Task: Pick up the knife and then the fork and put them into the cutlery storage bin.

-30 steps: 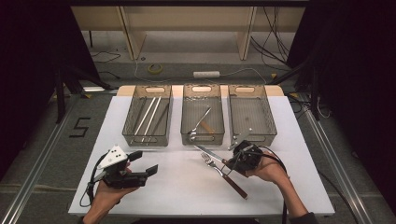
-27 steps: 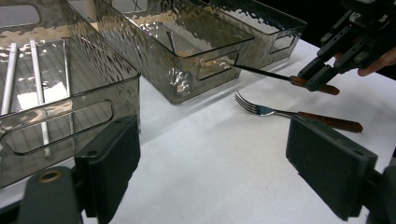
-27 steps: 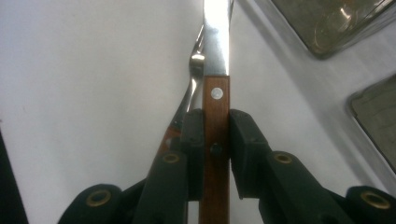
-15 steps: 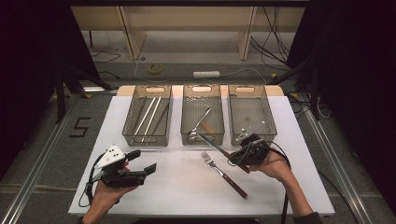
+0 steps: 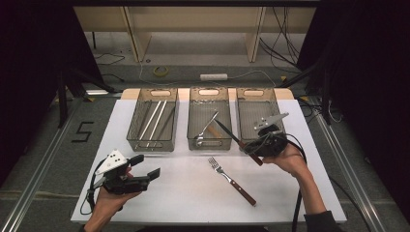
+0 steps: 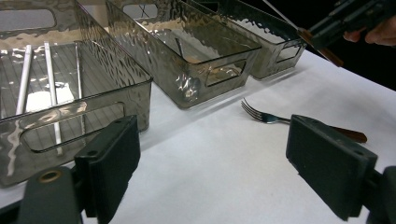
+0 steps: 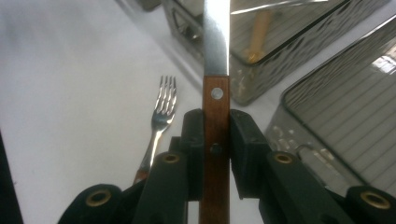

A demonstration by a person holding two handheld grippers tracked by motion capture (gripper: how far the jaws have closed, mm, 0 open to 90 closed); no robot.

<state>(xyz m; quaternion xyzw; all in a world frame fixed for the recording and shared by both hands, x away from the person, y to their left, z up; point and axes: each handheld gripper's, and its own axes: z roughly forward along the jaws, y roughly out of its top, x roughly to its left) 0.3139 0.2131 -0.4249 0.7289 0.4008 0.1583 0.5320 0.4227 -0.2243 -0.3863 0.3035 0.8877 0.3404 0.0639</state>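
The white tabletop (image 5: 193,193) carries three smoky plastic bins (image 5: 209,121) in a row at the back. The left gripper (image 5: 140,171) sits low near the front edge, jaws wide apart with nothing in them. The right gripper (image 5: 251,147) is up by the front of the right-hand bin, jaws clamped on the wooden handle of a knife (image 7: 216,93), blade poking out over the middle bin. A fork (image 5: 231,180) lies loose on the tabletop between both grippers. The knife has a shiny steel blade and riveted brown handle.

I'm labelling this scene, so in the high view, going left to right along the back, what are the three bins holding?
Left bin with long sticks → middle bin with a spoon → right bin, contents unclear.
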